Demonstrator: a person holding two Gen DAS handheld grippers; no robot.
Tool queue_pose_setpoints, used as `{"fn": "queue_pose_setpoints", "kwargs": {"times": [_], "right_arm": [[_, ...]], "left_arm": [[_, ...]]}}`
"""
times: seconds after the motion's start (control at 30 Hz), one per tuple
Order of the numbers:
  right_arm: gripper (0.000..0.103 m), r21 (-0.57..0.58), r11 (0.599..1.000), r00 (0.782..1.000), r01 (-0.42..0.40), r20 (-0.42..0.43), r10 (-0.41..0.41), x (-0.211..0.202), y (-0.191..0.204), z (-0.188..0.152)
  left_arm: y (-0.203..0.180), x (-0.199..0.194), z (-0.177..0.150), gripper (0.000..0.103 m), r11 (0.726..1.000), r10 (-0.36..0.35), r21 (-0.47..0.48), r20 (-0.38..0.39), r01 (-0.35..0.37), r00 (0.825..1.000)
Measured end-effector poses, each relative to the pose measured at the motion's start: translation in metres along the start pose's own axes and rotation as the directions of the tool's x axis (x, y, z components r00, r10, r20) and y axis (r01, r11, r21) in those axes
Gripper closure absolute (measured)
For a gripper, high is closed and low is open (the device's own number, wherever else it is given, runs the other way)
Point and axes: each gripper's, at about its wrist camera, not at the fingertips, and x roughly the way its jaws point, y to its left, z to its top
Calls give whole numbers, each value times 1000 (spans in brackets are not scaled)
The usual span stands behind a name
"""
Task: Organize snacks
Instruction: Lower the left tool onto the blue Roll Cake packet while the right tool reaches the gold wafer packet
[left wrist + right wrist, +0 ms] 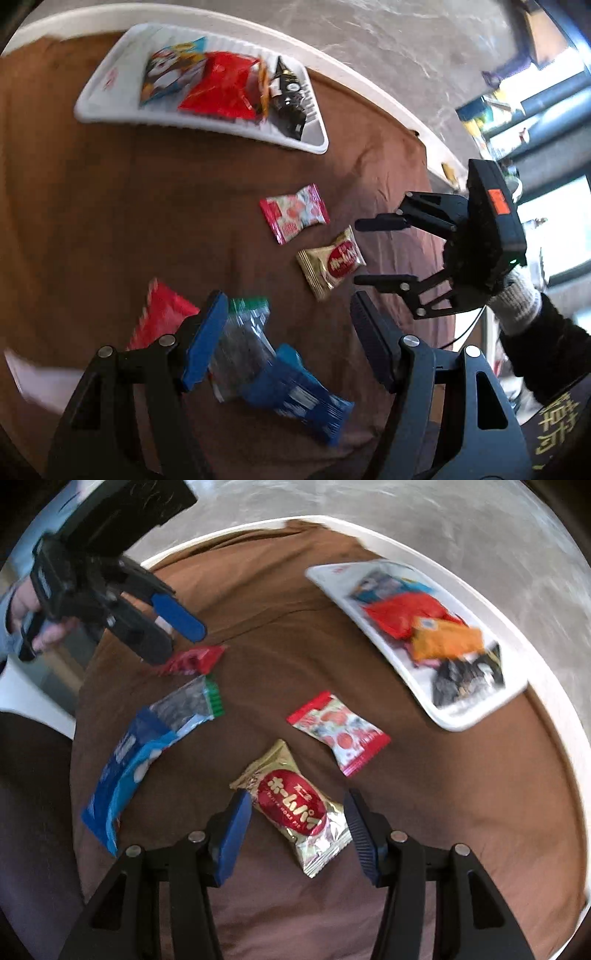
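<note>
My right gripper [297,834] with fingers apart around the gold foil snack packet with red oval label [295,808], my left gripper [284,343] wide apart over the clear seed packet with green edge [242,339], beyond them the pink-and-white candy packet [293,213] on brown cloth [110,221], far back the white plastic tray [110,92] holding several snack bags

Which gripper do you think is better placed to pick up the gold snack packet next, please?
Probably the right gripper: its open fingers already straddle the gold packet. The left gripper hovers open over the clear packet.
</note>
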Motion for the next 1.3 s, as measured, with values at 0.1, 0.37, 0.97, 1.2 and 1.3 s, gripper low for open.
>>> {"fn": "queue_pose_setpoints", "kwargs": {"times": [0.1,0.37,0.97,1.2,1.3], "right_arm": [[47,-96,995,1000,-10,-13,9,5,4,2],[47,-227,974,999,-23,-51,12,26,12,3],[63,-145,989,1000,-21,-13,19,22,7,-7],[63,-116,993,1000,-26,-17,24,22,6,-6],[63,-105,994,999,-31,-13,30,21,4,-7]], "left_arm": [[-7,-6,-20,36,998,57,-34,1,-56,998],[-21,-11,-76,36,985,110,-132,-26,-113,994],[-41,42,-109,36,960,182,-191,-135,-206,974],[-38,51,-112,60,957,218,-169,-109,-235,970],[-30,48,-112,69,956,203,-201,-77,-215,976]]}}
